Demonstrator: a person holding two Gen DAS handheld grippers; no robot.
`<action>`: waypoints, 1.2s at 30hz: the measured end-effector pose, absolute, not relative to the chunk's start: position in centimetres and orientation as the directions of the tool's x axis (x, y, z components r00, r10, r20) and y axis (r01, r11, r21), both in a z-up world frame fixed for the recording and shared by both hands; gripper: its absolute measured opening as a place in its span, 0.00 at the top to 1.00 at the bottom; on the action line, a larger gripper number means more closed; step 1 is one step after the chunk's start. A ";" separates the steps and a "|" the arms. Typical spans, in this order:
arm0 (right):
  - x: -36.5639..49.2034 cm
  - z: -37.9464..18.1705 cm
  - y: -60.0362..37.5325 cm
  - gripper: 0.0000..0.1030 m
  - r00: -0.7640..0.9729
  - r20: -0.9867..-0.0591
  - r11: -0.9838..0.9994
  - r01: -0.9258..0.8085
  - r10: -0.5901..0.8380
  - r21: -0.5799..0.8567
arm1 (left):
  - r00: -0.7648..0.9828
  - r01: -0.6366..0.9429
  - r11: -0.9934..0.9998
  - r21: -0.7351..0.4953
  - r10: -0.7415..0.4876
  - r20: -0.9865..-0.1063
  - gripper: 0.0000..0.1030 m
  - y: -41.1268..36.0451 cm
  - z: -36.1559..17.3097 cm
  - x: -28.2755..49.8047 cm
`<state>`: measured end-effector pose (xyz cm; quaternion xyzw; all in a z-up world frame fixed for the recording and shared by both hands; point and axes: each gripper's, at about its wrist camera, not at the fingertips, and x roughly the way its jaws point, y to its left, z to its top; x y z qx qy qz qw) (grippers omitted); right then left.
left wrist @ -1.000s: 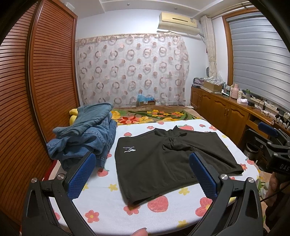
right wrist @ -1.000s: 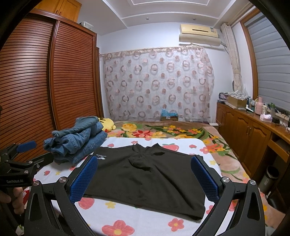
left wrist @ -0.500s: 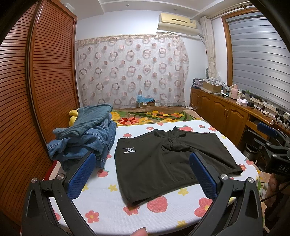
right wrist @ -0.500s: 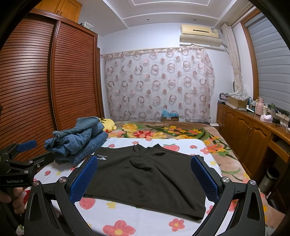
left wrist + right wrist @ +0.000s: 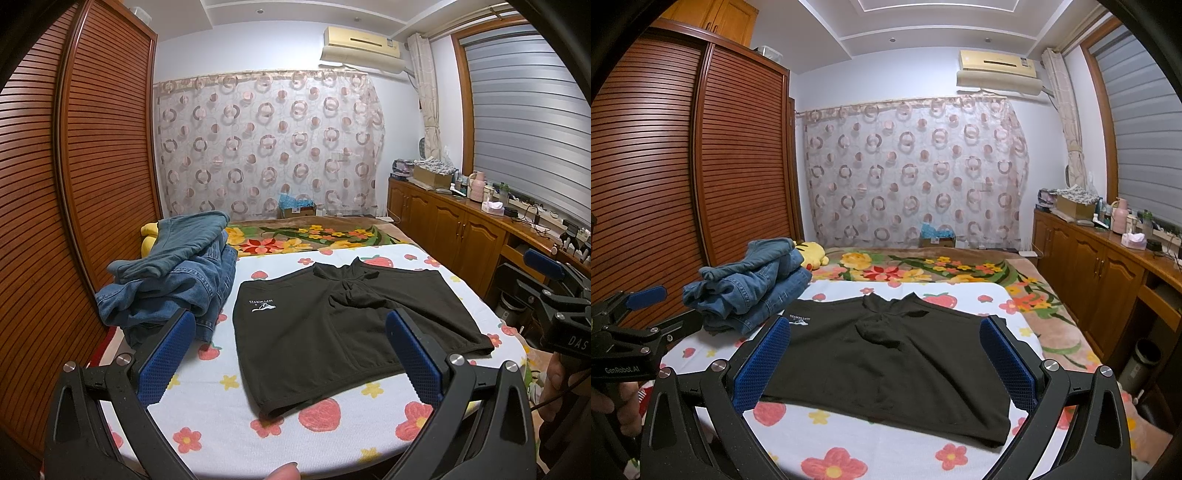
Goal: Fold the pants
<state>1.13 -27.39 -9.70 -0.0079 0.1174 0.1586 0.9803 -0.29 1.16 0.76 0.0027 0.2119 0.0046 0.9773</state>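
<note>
Black shorts (image 5: 332,328) lie spread flat on a white flowered sheet (image 5: 221,424) on the bed, with a small white logo at their left. They also show in the right wrist view (image 5: 894,362). My left gripper (image 5: 290,360) is open and empty, held above the near left side of the shorts. My right gripper (image 5: 884,363) is open and empty, above the near right side. Each gripper shows at the edge of the other's view, the right one (image 5: 554,306) and the left one (image 5: 628,332).
A pile of folded blue jeans (image 5: 173,273) sits on the bed left of the shorts, with a yellow plush toy (image 5: 812,253) behind it. A louvred wooden wardrobe (image 5: 74,184) stands at left. Wooden cabinets (image 5: 461,236) with clutter line the right wall.
</note>
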 end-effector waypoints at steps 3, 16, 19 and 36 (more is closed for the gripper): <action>1.1 -9.7 -27.4 0.01 0.922 -0.233 0.950 -0.313 0.309 0.021 | 0.910 -0.007 1.000 0.006 0.009 -0.414 0.00 1.2 0.8 -0.3; 1.1 -9.7 -27.4 0.01 0.922 -0.232 0.950 -0.313 0.309 0.021 | 0.911 -0.007 1.000 0.007 0.010 -0.413 0.00 1.1 0.7 -0.3; 1.1 -9.7 -27.3 0.01 0.922 -0.235 0.950 -0.311 0.308 0.022 | 0.910 -0.014 1.000 0.009 0.017 -0.415 0.00 1.2 0.8 -0.3; 2.6 -10.5 -27.9 0.01 0.910 -0.294 0.954 -0.297 0.293 0.033 | 0.882 0.017 1.000 -0.002 -0.016 -0.472 0.00 1.3 -2.4 2.7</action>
